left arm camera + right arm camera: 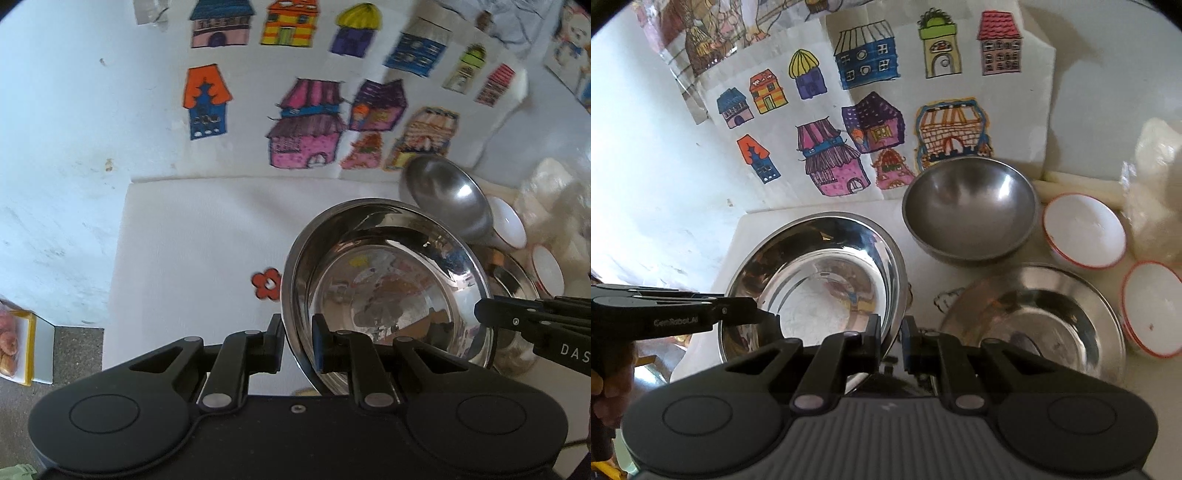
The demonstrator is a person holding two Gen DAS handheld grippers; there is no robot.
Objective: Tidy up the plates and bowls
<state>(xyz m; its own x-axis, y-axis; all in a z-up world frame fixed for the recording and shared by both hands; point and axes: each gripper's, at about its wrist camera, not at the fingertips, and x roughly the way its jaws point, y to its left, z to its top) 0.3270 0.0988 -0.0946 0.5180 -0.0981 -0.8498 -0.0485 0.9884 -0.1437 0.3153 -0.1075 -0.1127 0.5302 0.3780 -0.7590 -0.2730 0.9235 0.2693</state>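
Observation:
A shiny steel deep plate (388, 288) (816, 273) is held tilted between both grippers over the white tabletop (192, 251). My left gripper (297, 332) is shut on the plate's near-left rim; in the right wrist view the left gripper (768, 317) comes in from the left. My right gripper (891, 332) is shut on the opposite rim; in the left wrist view the right gripper (480, 310) reaches in from the right. Beside them on the table sit a dull steel bowl (967, 206) (443, 195) and a second steel plate (1034, 321).
Two white bowls with red rims (1084, 234) (1152, 314) stand at the right, with a clear plastic bag (1156, 184) behind them. Coloured house drawings (849, 147) cover the wall at the table's back. A snack box (16, 343) lies low on the left.

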